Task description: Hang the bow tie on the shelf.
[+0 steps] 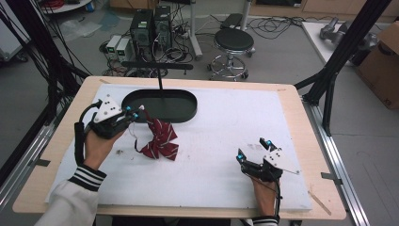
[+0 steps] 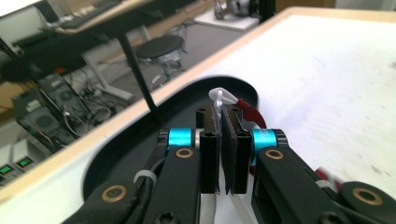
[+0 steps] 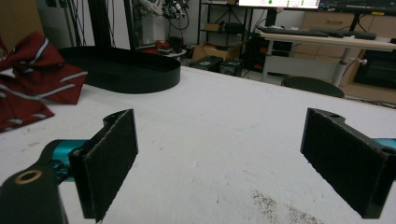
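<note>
Left of centre in the high view, the bow tie [image 1: 160, 140] lies beside the black tray [image 1: 188, 110], its white strap [image 2: 219, 96] pinched in the closed left gripper [image 1: 135, 113]; a sudden pull could free the thin strap. Lower right, the right gripper [image 1: 254, 149] gapes empty.

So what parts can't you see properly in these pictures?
- Left gripper view: its shut jaws hide most of the white strap; how much is pinched is unclear.
- Right gripper view: the red striped bow tie is cut off by the left edge.
- High view: the bow tie's strap is too thin to trace, and the black tray stand's pole top is cut by dark clutter.
</note>
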